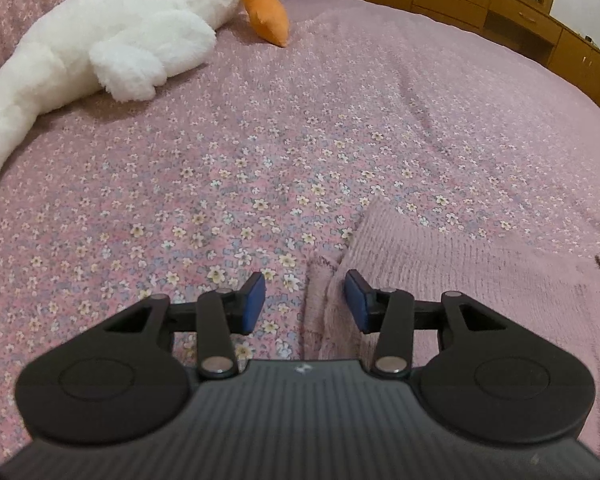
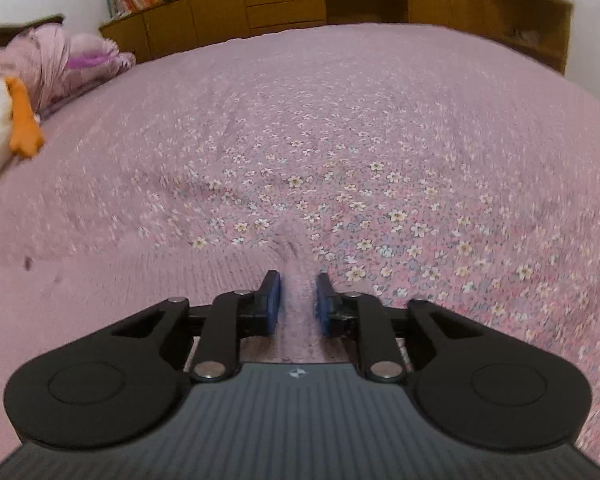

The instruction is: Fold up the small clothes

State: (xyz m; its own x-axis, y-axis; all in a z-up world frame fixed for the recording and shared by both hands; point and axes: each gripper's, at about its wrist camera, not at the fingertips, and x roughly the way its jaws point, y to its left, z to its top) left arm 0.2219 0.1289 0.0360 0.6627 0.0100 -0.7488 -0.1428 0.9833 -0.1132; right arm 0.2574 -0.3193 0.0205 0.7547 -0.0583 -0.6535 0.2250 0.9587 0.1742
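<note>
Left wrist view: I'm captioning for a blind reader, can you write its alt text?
The left tool, jaws apart, straddles the edge of a pale pink knitted sweater lying on a pink floral bedspread. A white plush toy with an orange part lies at the far left, wooden drawers beyond.

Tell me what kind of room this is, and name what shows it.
Most likely a bedroom in a home. A wide bed with a pink flowered bedspread fills the view, a white plush toy lies on it, and a wooden unit of drawers and cupboards runs along the far wall.
</note>
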